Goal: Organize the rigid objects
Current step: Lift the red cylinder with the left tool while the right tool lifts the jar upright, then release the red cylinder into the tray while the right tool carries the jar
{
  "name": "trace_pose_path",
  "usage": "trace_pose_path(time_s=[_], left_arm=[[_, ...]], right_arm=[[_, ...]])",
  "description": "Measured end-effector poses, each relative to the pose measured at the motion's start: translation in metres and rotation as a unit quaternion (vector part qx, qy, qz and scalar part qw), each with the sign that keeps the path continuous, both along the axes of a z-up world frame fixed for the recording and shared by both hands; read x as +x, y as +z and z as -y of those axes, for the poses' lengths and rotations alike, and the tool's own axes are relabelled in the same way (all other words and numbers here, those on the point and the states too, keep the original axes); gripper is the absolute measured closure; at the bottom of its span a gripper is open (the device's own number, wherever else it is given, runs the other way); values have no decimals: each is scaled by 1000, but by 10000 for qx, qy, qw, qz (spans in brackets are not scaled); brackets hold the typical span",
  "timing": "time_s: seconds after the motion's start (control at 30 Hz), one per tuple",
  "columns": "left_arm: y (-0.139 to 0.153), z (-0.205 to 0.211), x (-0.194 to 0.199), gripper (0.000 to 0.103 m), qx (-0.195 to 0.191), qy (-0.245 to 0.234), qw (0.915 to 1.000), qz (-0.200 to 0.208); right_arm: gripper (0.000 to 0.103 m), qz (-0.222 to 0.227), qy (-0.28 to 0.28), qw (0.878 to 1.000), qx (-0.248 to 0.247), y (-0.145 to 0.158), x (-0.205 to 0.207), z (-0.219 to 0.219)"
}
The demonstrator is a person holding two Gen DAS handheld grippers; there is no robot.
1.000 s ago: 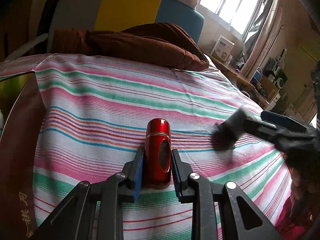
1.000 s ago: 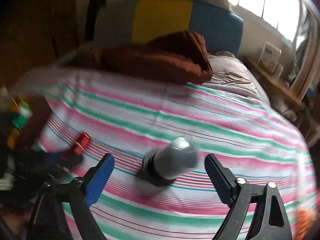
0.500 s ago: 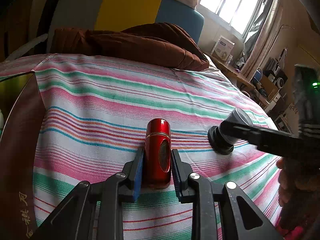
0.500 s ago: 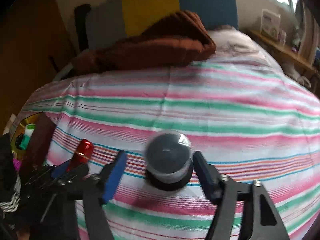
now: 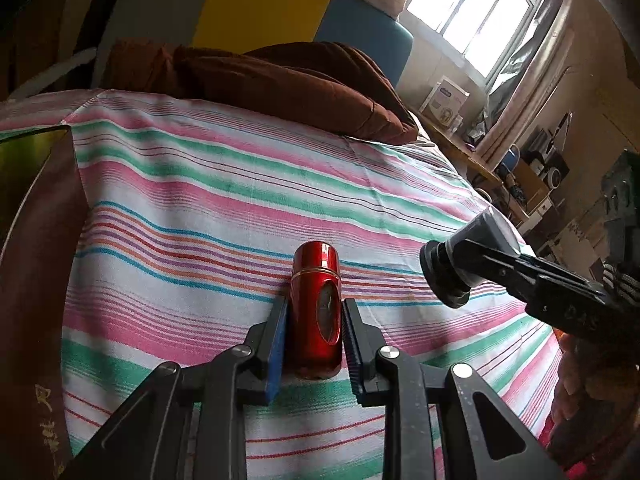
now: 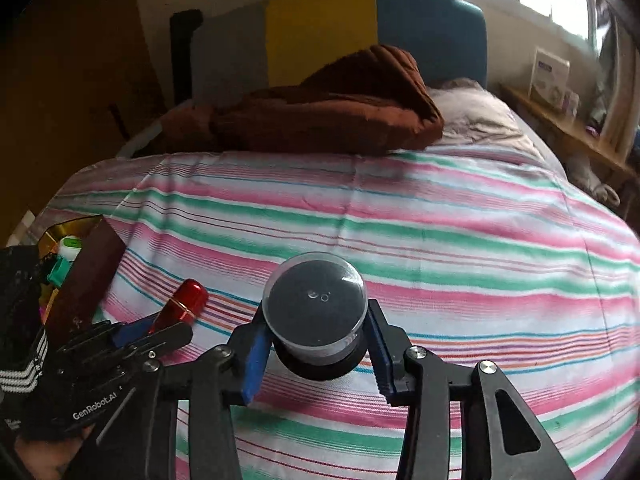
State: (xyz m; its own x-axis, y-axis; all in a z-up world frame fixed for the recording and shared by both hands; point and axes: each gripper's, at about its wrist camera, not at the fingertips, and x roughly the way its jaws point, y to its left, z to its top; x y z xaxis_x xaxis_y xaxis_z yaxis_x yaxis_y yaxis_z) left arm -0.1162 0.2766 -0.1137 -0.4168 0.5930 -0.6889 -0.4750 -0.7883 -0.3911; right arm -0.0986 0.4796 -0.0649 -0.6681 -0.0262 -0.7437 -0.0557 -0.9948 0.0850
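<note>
Right wrist view: the right gripper (image 6: 316, 350), spread wide a second ago, has closed onto the grey clear-capped cylindrical jar with black base (image 6: 316, 312) on the striped bedsheet (image 6: 460, 240). The left gripper (image 5: 314, 344) stays clamped on the glossy red metal canister (image 5: 316, 308), unmoved. Both items appear ready for transfer to the dark red open box (image 6: 86, 276) at left.

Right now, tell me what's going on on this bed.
A person is working two handheld grippers over the striped bedspread. The left gripper is shut on a red cylindrical container that lies on the cloth. The right gripper is clamped around a small jar with a clear domed lid and black base. A dark red box already holding small items sits at the left edge of the bed, a likely destination.
</note>
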Motion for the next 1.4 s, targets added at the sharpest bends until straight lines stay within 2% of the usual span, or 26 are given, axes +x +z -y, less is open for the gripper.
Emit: trace_pose_path(time_s=[0.07,0.23,0.43,0.57,0.77,0.9,1.07,1.23,1.33,1.4], left_arm=[[3,-1,3,78,-69,-14,10000,21],[9,5,16,78,41,37,9999,143],[32,15,43,78,213,-88,9997,-77],[51,28,62,78,182,-187,9991,-333],[77,67,81,78,140,-23,9981,-604],[87,109,91,78,86,229,9975,-664],[80,159,88,77,-141,657,9960,-590],[58,206,79,77,-237,1118,9932,-225],[43,221,73,77,-328,1325,9906,63],[37,228,71,77,-406,1411,9891,115]], right_arm=[[58,-65,32,10000,26,3,1,0],[58,-134,-32,9999,-11,7,2,-3],[58,-212,3,9998,19,11,4,-1],[58,-212,23,9998,54,11,5,1],[58,-285,103,9995,124,13,8,6],[58,-313,131,9994,100,13,9,8],[58,-446,168,9989,9,17,12,9],[58,-396,204,9990,66,14,11,13],[58,-370,234,9990,79,12,12,15],[58,-378,258,9989,95,12,12,16]])
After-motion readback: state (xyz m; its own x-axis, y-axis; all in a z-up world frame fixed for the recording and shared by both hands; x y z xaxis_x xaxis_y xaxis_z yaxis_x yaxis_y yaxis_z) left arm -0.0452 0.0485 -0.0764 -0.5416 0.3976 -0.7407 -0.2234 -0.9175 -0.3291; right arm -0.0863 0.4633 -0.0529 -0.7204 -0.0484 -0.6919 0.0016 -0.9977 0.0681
